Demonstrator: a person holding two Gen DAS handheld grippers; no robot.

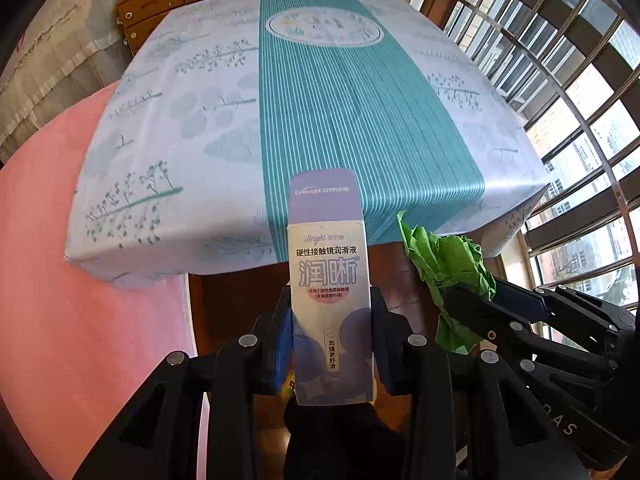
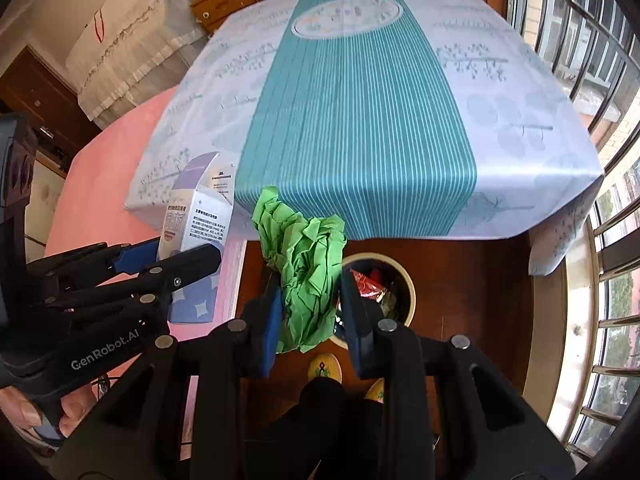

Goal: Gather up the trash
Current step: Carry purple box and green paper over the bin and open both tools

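The left gripper (image 1: 331, 320) is clamped on the flat sides of an upright carton (image 1: 330, 300), its two black fingers pressing the lower half of the box. Just to the right of the carton, the right gripper (image 2: 310, 312) is closed around a crumpled green paper wad (image 2: 308, 276), blue pads (image 2: 270, 332) squeezing it from both sides. The two grippers sit side by side at about the same height, and fingers of the person's left hand (image 2: 44, 412) wrap the handle below the carton.
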